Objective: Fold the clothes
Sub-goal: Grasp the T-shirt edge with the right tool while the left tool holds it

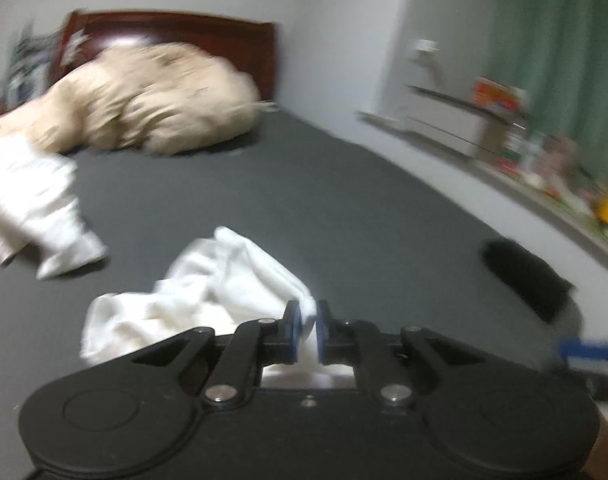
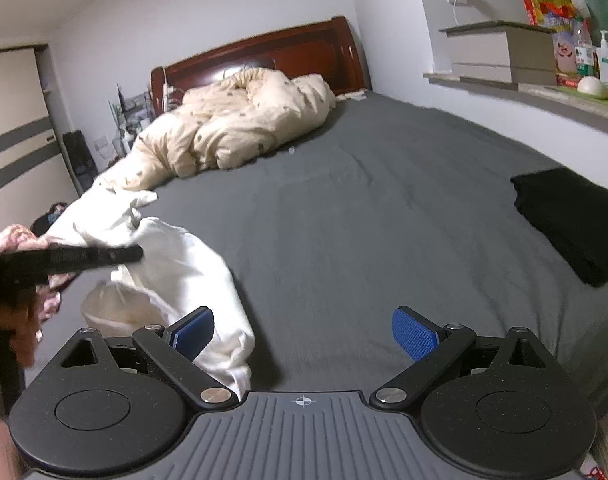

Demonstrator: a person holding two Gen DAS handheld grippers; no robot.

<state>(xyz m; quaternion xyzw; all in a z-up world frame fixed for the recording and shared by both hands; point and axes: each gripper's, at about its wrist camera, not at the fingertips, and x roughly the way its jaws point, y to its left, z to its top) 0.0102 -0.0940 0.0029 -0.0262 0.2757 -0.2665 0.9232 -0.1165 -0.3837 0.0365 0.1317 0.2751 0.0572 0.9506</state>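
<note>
Left tongs [image 1: 308, 330] pinch white garment [image 1: 207, 292], crumpled on bed [image 1: 304, 200]; right tongs [image 2: 303, 336] gape, empty. Black garment [image 2: 572, 220] lies folded at bed's right edge. White one remains unfolded.

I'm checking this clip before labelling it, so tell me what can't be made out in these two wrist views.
- Left wrist view: motion blur smears the shelf items.
- White garment: its type and full shape are lost in bunched folds; the left gripper covers its near edge.
- Right wrist view: the left gripper is blurred and hides cloth behind it.
- Black folded garment: type unclear.
</note>
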